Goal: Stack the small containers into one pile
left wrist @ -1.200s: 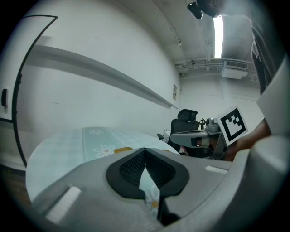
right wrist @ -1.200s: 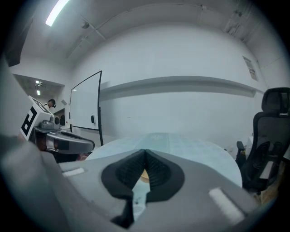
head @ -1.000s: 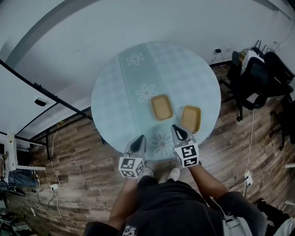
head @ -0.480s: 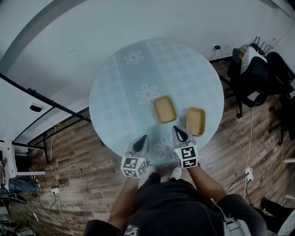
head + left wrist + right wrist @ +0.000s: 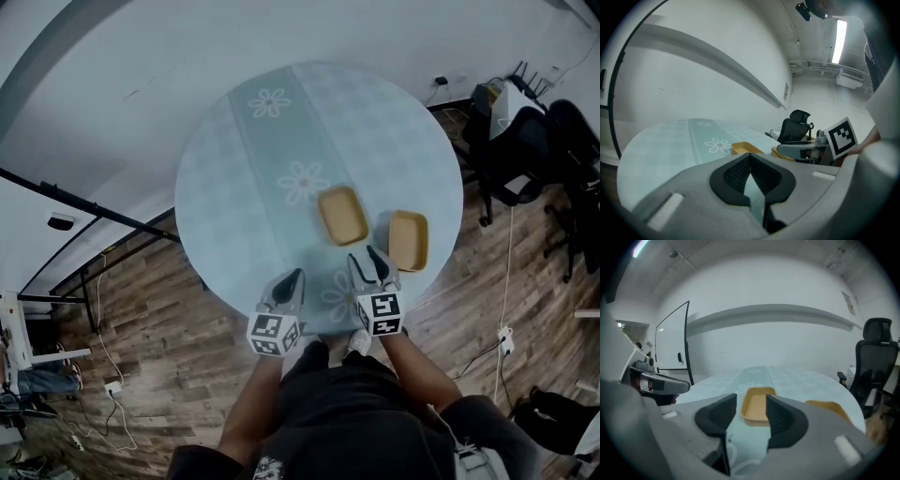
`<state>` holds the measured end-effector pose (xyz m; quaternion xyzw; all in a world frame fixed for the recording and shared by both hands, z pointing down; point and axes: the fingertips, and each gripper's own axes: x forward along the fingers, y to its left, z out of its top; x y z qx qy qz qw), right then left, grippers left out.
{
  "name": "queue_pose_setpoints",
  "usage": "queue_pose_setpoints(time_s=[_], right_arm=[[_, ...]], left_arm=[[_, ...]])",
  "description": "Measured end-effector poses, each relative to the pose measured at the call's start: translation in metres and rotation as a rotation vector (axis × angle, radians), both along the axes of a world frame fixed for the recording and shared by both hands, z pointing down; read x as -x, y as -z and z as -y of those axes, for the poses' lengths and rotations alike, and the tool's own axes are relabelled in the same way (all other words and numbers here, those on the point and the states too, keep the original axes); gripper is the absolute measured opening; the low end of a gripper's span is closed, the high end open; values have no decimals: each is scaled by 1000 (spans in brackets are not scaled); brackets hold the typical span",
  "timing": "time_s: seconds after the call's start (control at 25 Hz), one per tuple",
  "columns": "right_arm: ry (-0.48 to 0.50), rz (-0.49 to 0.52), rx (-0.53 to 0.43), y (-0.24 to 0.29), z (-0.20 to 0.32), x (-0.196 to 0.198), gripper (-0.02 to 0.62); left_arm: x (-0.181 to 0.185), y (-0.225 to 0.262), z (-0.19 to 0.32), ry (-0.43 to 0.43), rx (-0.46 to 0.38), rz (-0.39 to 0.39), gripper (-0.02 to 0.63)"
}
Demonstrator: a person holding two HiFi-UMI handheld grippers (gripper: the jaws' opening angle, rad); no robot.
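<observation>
Okay, head view: two tan trays lie on the round table point(image 5: 234, 187). The left tray point(image 5: 342, 215) is near the middle and the right tray point(image 5: 408, 240) is just beside it toward the edge. They're apart, nothing stacked yet. Right gripper point(image 5: 373, 260) sits at the near edge, just short of both trays. Left gripper point(image 5: 291, 279) is off to the side, clear of them.

Left gripper view: jaws together, nothing in them, both trays past the tips. We'd leave it parked, or use it to steady the base tray.

Right gripper view: jaws opening, narrow gap so far, nothing between the pads. Left tray point(image 5: 757, 412) is dead ahead through the gap, right tray point(image 5: 830, 409) is off to the right.

Our read: this is the reach for the first pick. We'd open wider and pinch one rim wall, not span the whole tray. Lift level, then square the long sides over the other tray before lowering, so it nests instead of riding the rim.
</observation>
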<state>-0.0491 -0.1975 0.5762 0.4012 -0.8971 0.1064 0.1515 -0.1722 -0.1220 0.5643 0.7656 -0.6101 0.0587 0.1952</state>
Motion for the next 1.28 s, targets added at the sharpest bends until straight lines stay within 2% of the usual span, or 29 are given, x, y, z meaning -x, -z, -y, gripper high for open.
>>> queue_pose_setpoints(time_s=[0.12, 0.4, 0.52, 1.28], right_arm=[[-19, -14, 27, -16, 2, 3, 267], [-28, -28, 70, -47, 7, 13, 424], [-33, -37, 97, -62, 13, 17, 469], [-67, -122, 150, -109, 60, 31, 509]], left_arm=[[0, -7, 2, -17, 11, -8, 5], [0, -22, 3, -39, 28, -23, 5], [2, -30, 3, -40, 40, -27, 5], [22, -58, 0, -4, 92, -53, 5]])
